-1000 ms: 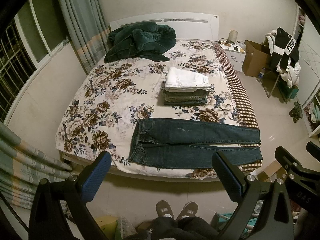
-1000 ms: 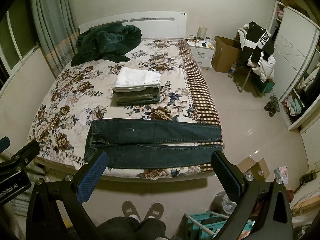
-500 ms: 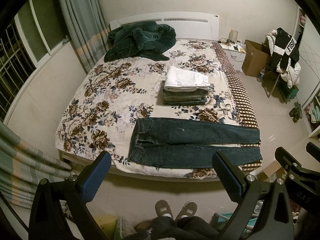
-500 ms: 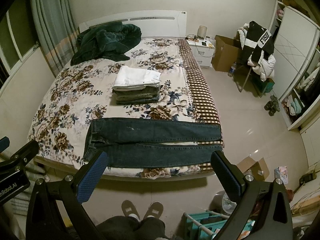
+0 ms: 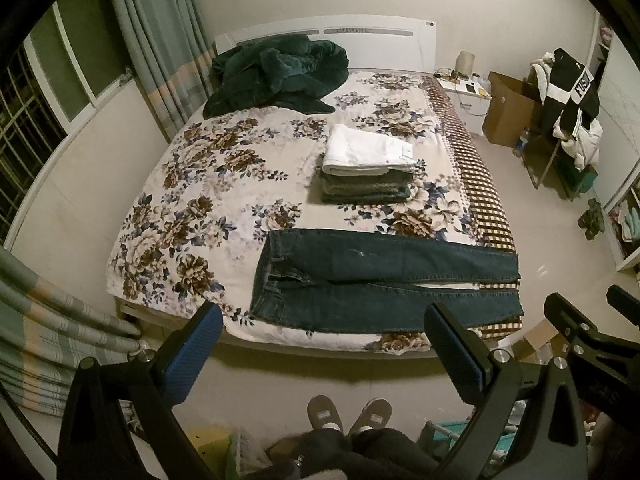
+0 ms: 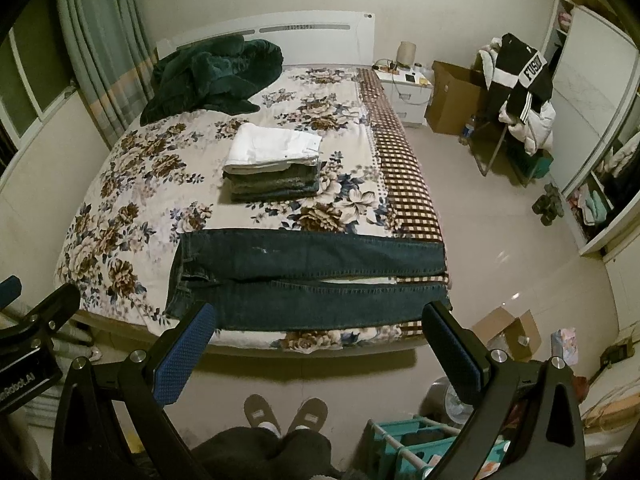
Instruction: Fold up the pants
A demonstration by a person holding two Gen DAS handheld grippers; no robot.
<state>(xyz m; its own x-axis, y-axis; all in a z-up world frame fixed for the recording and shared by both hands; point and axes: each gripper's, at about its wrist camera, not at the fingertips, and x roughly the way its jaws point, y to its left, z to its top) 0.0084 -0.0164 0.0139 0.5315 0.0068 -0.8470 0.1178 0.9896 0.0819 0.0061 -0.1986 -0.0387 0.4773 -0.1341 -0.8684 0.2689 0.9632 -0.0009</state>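
Dark blue jeans (image 5: 384, 280) lie flat across the foot of the bed, waistband to the left, legs side by side pointing right; they also show in the right wrist view (image 6: 308, 276). My left gripper (image 5: 322, 336) is open and empty, held well back from the bed's foot above the floor. My right gripper (image 6: 320, 336) is open and empty too, at the same distance. A stack of folded pants with a white pair on top (image 5: 366, 168) sits mid-bed behind the jeans, also in the right wrist view (image 6: 274, 166).
The floral bedspread (image 5: 192, 208) covers the bed. A dark green blanket (image 5: 276, 76) is heaped near the headboard. Curtains (image 5: 160, 40) hang left. A nightstand (image 6: 406, 92), cardboard box (image 6: 456, 100) and clothes-laden chair (image 6: 520, 88) stand right. My slippered feet (image 6: 284, 412) are below.
Both views have crept slightly toward the bed and up; the jeans and the stack have not moved. Both grippers stay open.
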